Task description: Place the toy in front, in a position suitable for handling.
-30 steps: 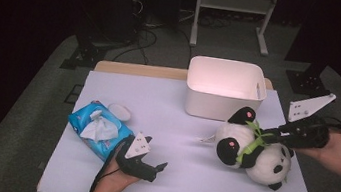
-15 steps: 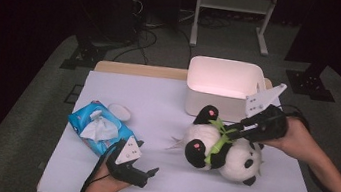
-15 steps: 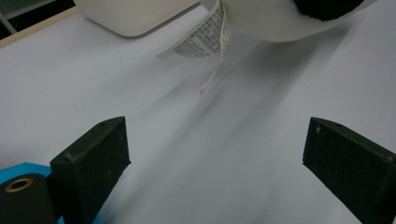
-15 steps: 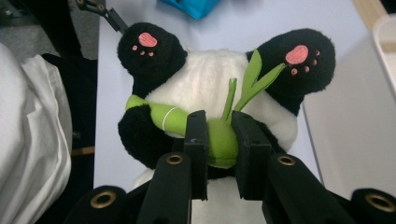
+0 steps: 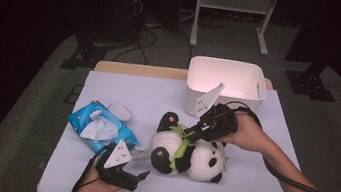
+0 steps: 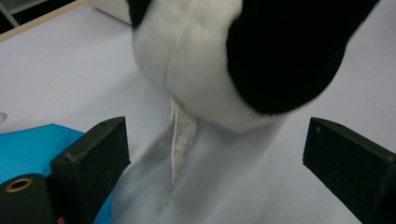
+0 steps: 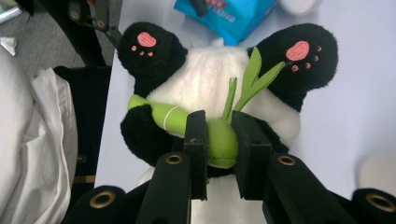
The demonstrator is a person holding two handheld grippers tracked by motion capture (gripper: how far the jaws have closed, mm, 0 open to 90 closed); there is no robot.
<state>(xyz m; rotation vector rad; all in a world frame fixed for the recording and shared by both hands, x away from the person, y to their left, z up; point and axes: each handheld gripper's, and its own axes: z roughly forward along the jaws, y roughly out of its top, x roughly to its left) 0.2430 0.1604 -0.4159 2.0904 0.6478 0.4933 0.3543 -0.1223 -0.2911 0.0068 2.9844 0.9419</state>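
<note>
1 panda plush [image 5: 190,154], 1 tissue pack [image 5: 98,126], 1 white bin [image 5: 226,81], 2 claws.

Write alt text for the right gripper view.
The right gripper pinches the green bamboo stalk of a plush panda lying on the white table. Its pink-padded black paws point up, and a blue tissue pack lies beyond.

Right gripper [image 5: 192,132] clamping plush panda [image 5: 189,155], tissue pack [image 5: 102,127] beside
</note>
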